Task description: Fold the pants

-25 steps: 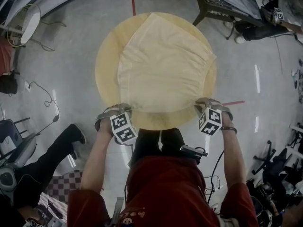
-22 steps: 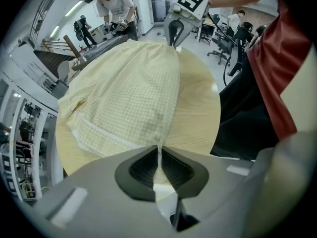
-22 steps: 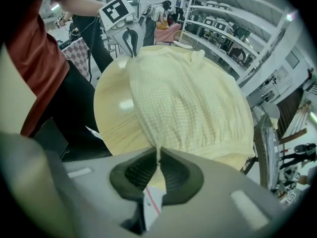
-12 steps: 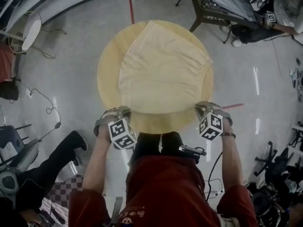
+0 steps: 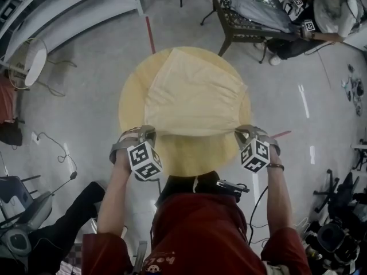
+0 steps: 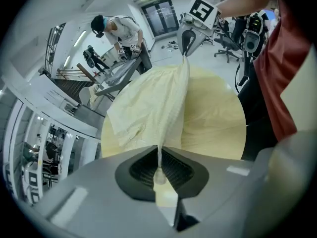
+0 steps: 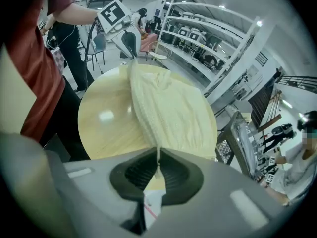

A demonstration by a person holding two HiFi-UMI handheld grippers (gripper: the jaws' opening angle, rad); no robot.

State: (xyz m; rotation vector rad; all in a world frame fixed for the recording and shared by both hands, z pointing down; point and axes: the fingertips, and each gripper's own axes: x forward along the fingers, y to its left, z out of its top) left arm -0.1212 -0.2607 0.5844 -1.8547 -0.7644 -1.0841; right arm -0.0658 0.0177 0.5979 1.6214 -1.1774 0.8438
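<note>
With the left gripper and the right gripper, whose jaws have just been closing, each pinching a near corner of the pants lying mid-frame on the round table, the fold likely goes best if both corners rise level, edge taut, toward the frame's top.

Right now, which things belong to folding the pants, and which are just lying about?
Job: pants, held by left gripper and right gripper; round table under them.
Lying about: dark metal table, floor cable, red tape line.
</note>
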